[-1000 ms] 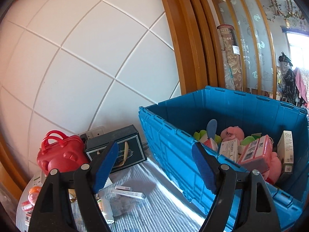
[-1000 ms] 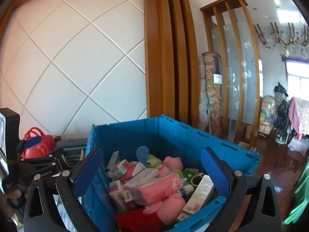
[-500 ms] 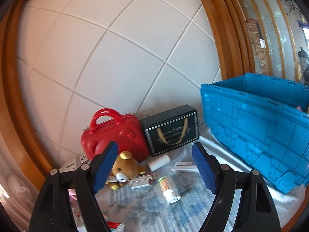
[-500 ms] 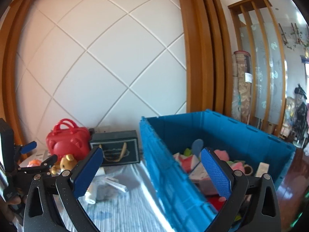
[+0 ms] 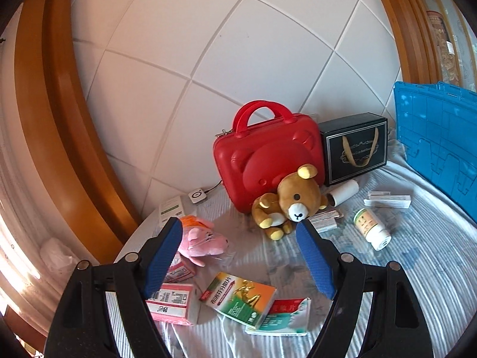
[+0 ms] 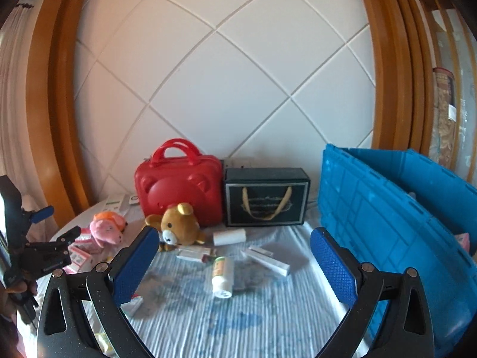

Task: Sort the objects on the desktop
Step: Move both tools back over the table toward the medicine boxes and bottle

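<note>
The red case [image 5: 265,155] is taken as the landmark. Loose things lie in front of it on the cloth-covered worktop [image 6: 268,322]: a brown teddy bear [image 5: 293,205] leans against its front, a pink plush [image 5: 199,238] lies to the case's left, and flat cartons, among them a green and orange box [image 5: 240,298], lie nearer the camera than the plush. A white bottle [image 6: 223,273] lies on its side in front of the case and to its right, its long axis running roughly toward the camera, cap end nearest. A blue crate [image 6: 387,223], judged to be the sorting bin, stands well to the right of the case, beyond a black gift box [image 6: 266,197].

The left tool [image 5: 238,259] is aimed downward between plush and bear, jaws wide apart and empty; it is the nearer one to the plush and cartons. The right tool [image 6: 234,264] is likewise wide open with nothing held, and the bottle is framed between its fingers, though no contact is seen. A grasp across the bottle's short width is judged to be what the coming move calls for.
</note>
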`<control>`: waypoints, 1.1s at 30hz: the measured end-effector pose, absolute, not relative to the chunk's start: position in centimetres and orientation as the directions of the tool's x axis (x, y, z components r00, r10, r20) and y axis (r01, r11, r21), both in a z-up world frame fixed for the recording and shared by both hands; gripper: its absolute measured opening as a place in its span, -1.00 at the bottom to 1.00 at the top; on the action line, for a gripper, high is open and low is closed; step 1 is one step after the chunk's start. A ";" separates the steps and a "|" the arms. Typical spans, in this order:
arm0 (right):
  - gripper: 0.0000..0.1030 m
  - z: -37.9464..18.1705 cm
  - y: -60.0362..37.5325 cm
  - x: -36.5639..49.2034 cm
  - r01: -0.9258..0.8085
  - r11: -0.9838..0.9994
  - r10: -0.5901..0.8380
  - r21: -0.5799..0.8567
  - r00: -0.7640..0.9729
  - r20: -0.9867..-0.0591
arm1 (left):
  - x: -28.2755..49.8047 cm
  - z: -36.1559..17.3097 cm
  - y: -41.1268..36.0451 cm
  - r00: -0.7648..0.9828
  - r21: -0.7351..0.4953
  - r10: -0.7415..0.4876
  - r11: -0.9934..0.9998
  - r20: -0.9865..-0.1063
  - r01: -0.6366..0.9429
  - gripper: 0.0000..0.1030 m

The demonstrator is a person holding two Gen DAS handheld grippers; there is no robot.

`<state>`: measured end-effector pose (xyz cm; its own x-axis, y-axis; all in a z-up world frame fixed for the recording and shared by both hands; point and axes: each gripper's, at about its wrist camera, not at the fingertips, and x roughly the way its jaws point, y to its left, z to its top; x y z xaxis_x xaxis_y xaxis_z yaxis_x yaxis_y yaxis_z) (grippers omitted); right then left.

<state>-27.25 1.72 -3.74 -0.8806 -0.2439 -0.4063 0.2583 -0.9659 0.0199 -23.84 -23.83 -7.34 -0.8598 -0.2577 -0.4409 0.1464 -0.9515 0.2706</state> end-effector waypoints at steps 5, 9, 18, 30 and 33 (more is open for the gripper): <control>1.00 -7.3 -1.8 -30.7 0.355 -0.935 -0.308 0.002 -0.808 -0.502 | -24.5 -9.7 -27.0 -0.818 0.266 -0.306 -0.944 -0.487 0.195 0.52; 1.00 -10.2 -3.3 -33.3 0.392 -0.920 -0.310 -0.018 -0.755 -0.579 | -25.0 -12.5 -29.2 -0.770 0.247 -0.343 -0.937 -0.538 0.245 0.52; 1.00 -13.8 -4.6 -39.0 0.437 -0.899 -0.346 0.021 -0.681 -0.646 | -26.1 -19.7 -32.0 -0.639 0.197 -0.360 -0.929 -0.680 0.314 0.52; 0.99 -19.1 -9.4 -40.9 0.611 -0.792 -0.424 0.001 -0.549 -0.721 | -26.6 -21.8 -31.1 -0.610 0.187 -0.304 -0.950 -0.731 0.250 0.52; 0.99 -19.8 -8.5 -42.4 0.558 -0.830 -0.382 0.008 -0.557 -0.738 | -26.2 -22.0 -30.4 -0.608 0.194 -0.293 -0.955 -0.738 0.225 0.52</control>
